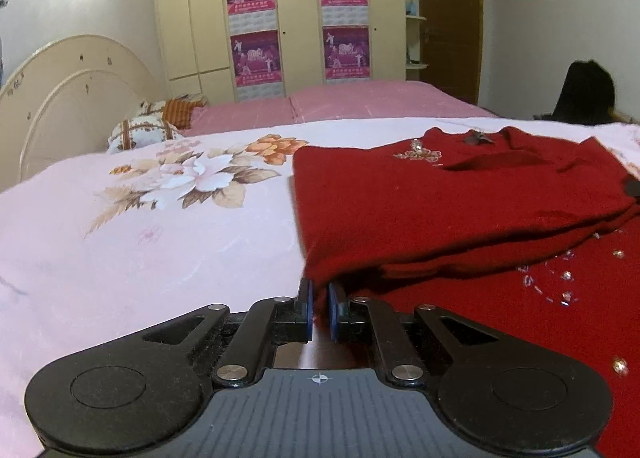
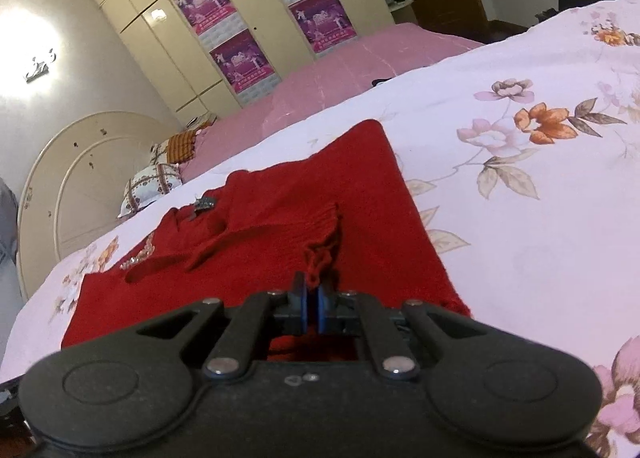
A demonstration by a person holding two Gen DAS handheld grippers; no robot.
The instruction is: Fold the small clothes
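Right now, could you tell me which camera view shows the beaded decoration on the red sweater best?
The left wrist view: the beaded decoration near the neckline and clear beads lower down on the red sweater show plainly. The right wrist view shows only a small, slanted strip of it.

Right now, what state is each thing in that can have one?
Red sweater: partly folded, lying on the floral bedspread.
Left tongs: shut on the sweater's edge.
Right tongs: shut on the sweater's knit hem.
Wardrobe doors: closed.
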